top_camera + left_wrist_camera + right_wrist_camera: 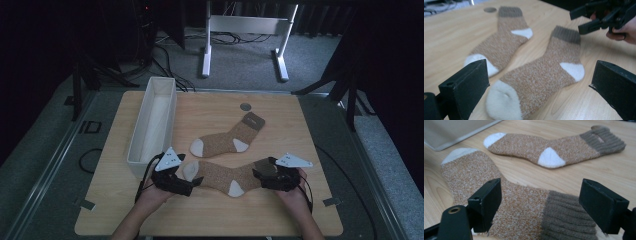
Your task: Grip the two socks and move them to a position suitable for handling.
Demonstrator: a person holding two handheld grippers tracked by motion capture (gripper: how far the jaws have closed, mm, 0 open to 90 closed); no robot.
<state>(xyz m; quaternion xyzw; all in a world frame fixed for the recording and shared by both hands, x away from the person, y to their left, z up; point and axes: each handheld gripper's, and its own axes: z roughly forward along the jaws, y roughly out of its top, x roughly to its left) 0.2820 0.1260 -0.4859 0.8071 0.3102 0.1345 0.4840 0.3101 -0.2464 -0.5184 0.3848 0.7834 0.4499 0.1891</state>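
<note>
- On the wooden table (300, 200) lie two brown socks with white toes and heels; the near sock (225, 176) stretches between the two grippers, its white toe toward the person's left and its dark ribbed cuff toward the right.
- The far sock (231, 137) lies just beyond it, apart from it, cuff pointing up and away toward a small round grey disc (245, 106) on the table.
- The left gripper (192, 181) sits at the toe end of the near sock; in the left gripper view its jaws stand wide apart, with the white toe (502, 102) between them (neither jaw presses on the fabric).
- The right gripper (257, 176) sits at the cuff end; in the right gripper view its jaws are also spread wide, one on either side of the ribbed cuff (566, 217), holding nothing.
- The left gripper view also catches the right gripper farther off, held in a hand (626, 31) just beside the cuff.
- A long white tray (137, 150) stands along the table's left side, near the left gripper.
</note>
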